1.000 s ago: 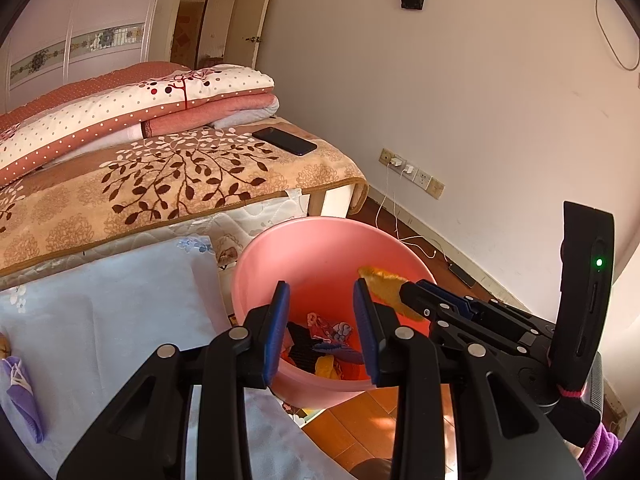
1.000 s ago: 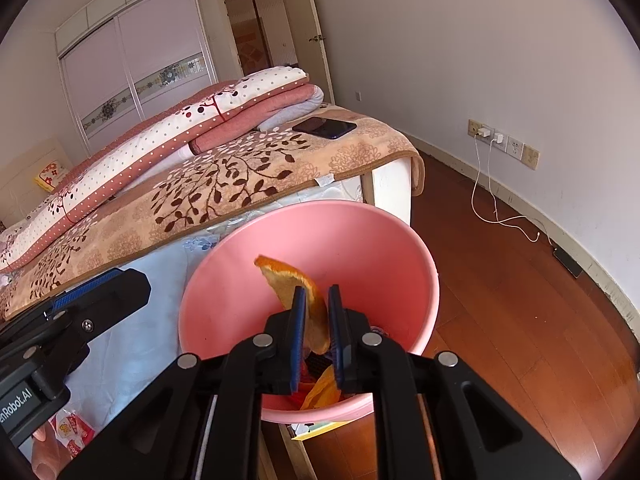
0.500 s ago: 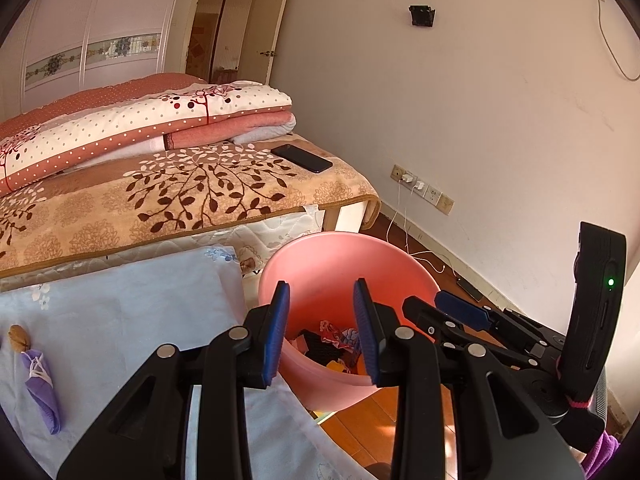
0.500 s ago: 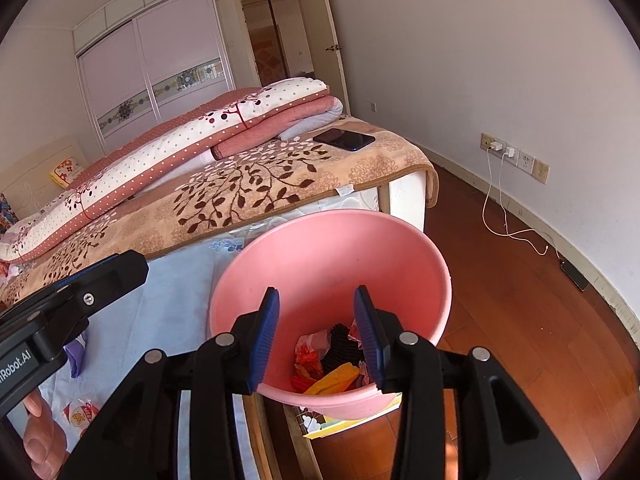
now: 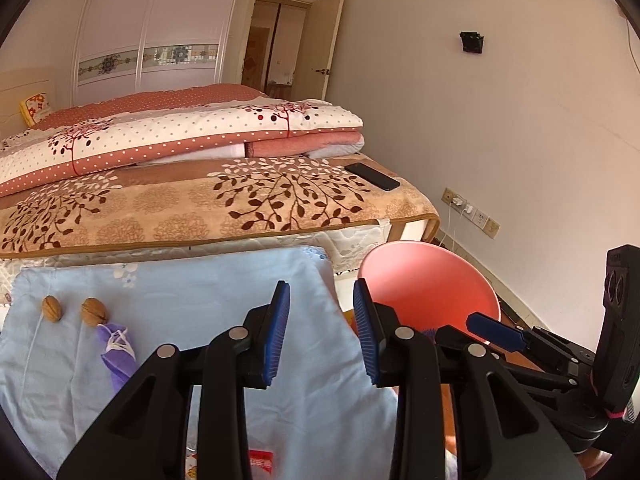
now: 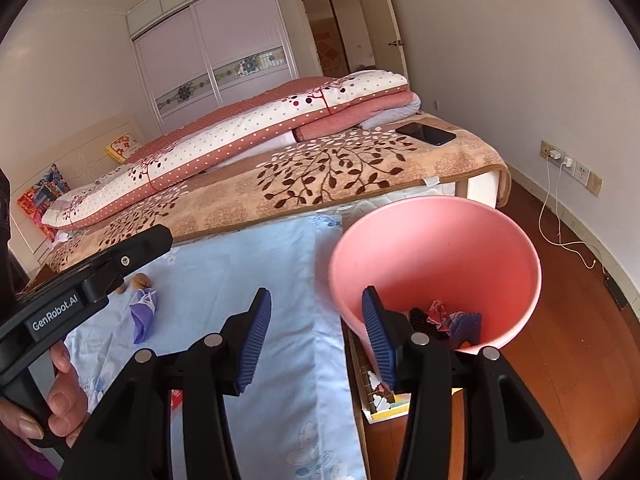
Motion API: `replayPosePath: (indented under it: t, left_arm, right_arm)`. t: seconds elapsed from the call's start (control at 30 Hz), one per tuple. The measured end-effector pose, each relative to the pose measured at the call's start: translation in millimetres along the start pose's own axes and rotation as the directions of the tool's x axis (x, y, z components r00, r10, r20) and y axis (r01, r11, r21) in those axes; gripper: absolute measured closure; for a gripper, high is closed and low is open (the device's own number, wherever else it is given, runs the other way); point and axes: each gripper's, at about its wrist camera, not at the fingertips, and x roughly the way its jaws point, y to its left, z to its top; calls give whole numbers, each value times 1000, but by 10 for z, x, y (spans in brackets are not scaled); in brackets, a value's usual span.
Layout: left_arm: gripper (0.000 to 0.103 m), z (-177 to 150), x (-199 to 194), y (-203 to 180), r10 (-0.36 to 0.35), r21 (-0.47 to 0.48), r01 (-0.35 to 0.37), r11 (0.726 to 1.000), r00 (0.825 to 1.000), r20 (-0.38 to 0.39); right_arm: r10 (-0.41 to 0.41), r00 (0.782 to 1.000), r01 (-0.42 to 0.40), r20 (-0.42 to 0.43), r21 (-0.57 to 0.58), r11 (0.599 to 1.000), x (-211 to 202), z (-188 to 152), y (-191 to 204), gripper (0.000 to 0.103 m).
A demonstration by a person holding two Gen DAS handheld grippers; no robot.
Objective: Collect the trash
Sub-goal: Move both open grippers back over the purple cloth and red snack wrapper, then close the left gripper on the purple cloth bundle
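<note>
Blue-sheeted surface carries the purple wrapper beside 2 walnuts, left of both empty grippers; left gripper half-open and nearer, right gripper just opened beside the pink bin.

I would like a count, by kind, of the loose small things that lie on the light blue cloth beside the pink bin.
Walnuts: 2
Purple wrapper: 1
Red packet, partly hidden behind the left gripper: 1
Total: 4 on the light blue cloth. The trash inside the pink bin is not counted.
</note>
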Motion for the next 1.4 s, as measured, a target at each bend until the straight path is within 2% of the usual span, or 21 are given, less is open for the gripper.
replayPosePath:
  t: [0.13, 0.33, 0.5, 0.7, 0.93, 1.07, 1.27, 1.33, 1.4]
  left_arm:
    - [70, -49, -159, 312, 79, -16, -78, 997, 997, 13]
    - [70, -180, -350, 835, 185, -107, -186, 977, 983, -17]
    - [70, -343, -443, 1131, 245, -147, -251, 957, 968, -59]
    - [70, -537, -480, 1321, 256, -190, -273, 943, 960, -113]
    - [70, -651, -477, 1493, 268, -220, -298, 929, 951, -156]
    - [70, -651, -433, 1585, 277, -232, -313, 921, 945, -174]
    - [69, -593, -227, 1640, 259, -236, -303, 923, 945, -202]
    - [62, -589, -133, 1654, 251, -243, -301, 922, 944, -215]
    - [62, -598, -24, 1676, 246, -252, -303, 919, 940, -237]
  right_arm:
    - [54, 998, -56, -44, -49, 997, 61, -114, 254, 56]
    - [123, 986, -137, -116, -114, 984, 173, -289, 576, 55]
    - [174, 971, -198, -162, -145, 969, 246, -383, 752, 52]
    - [231, 948, -273, -219, -185, 944, 343, -429, 934, 45]
    - [266, 898, -346, -350, -192, 918, 640, -564, 1134, 41]
    - [244, 885, -347, -397, -210, 914, 788, -645, 1224, 41]
    - [231, 866, -360, -444, -233, 903, 905, -736, 1300, 41]
    - [229, 861, -366, -455, -240, 899, 917, -765, 1321, 42]
    - [221, 862, -363, -457, -251, 897, 923, -787, 1341, 47]
